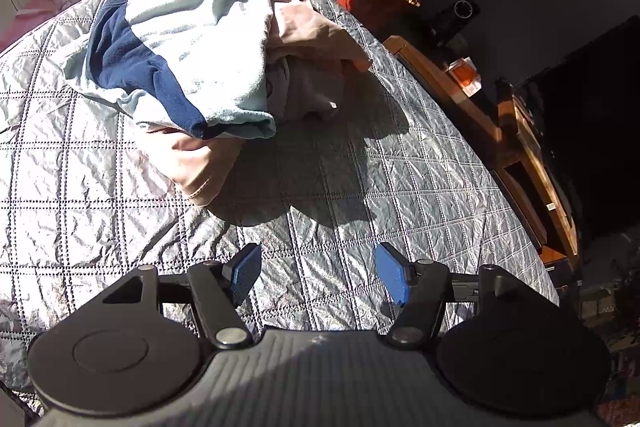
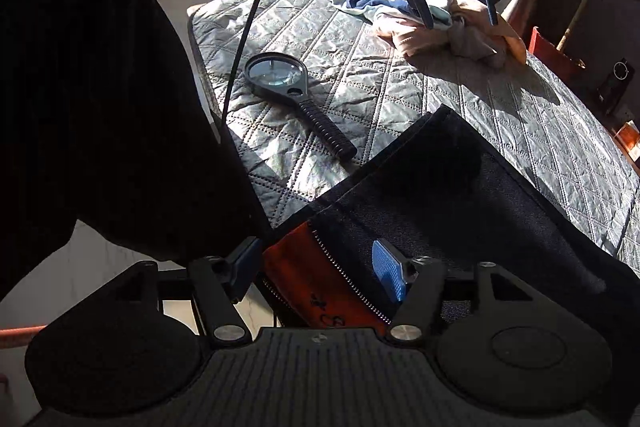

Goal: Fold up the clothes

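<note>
The left tongs (image 1: 316, 273) are hanging released over bare grey quilted worktop (image 1: 360, 167), free to reach the heap ahead: a pale-blue fleece garment with a navy band (image 1: 180, 39) lying on crumpled beige clothes (image 1: 308, 39). The right tongs (image 2: 320, 267) are standing parted, grasping nothing, over a dark denim garment with orange lining (image 2: 440, 195) draping off the near edge. A black magnifying glass (image 2: 276, 73) is lying beyond, leaving open room between.

I see quilted grey table cover (image 1: 360, 163): clothes pile (image 1: 192, 43) ahead of left gripper; magnifying glass (image 2: 288, 87), dark garment (image 2: 460, 195) ahead of right.
</note>
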The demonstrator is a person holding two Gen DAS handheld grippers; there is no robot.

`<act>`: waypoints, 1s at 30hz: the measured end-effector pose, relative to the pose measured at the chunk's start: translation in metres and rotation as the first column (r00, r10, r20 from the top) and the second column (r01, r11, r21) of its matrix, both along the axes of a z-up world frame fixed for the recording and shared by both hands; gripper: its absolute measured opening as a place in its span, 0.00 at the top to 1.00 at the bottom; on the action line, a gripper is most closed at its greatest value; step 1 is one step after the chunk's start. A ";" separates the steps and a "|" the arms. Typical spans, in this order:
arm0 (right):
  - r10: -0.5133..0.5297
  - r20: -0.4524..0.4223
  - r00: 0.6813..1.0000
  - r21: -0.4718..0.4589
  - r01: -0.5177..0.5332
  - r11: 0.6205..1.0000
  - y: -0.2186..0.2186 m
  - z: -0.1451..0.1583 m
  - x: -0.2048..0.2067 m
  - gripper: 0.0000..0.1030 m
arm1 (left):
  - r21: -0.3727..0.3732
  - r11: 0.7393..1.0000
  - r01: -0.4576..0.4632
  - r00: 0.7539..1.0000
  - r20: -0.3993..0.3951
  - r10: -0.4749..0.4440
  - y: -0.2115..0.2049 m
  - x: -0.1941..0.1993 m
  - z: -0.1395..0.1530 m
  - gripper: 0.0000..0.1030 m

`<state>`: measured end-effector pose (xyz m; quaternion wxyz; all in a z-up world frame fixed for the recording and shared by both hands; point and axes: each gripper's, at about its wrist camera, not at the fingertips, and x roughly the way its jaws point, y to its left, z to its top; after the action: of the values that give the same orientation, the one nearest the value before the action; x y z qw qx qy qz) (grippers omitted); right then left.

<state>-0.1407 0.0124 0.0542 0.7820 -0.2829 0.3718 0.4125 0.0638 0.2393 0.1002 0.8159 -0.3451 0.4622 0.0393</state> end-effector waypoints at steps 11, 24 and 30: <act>-0.063 -0.126 0.990 0.037 0.069 0.997 0.001 -0.014 0.017 0.91 | 0.010 1.000 0.023 1.000 -0.006 -0.023 -0.008 0.003 -0.002 0.42; -0.068 -0.246 0.967 0.075 0.089 0.993 0.004 -0.004 0.029 0.91 | 0.015 0.999 0.038 0.999 -0.012 -0.038 -0.011 0.004 -0.004 0.41; -0.164 -0.368 0.915 0.257 0.269 0.928 -0.037 0.017 0.049 0.46 | 0.013 0.997 0.071 0.997 -0.021 -0.071 -0.018 0.006 -0.007 0.40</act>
<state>-0.0918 -0.0244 0.0713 0.7813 -0.0408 0.4628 0.4168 0.0700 0.2209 0.0932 0.8143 -0.3223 0.4823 0.0170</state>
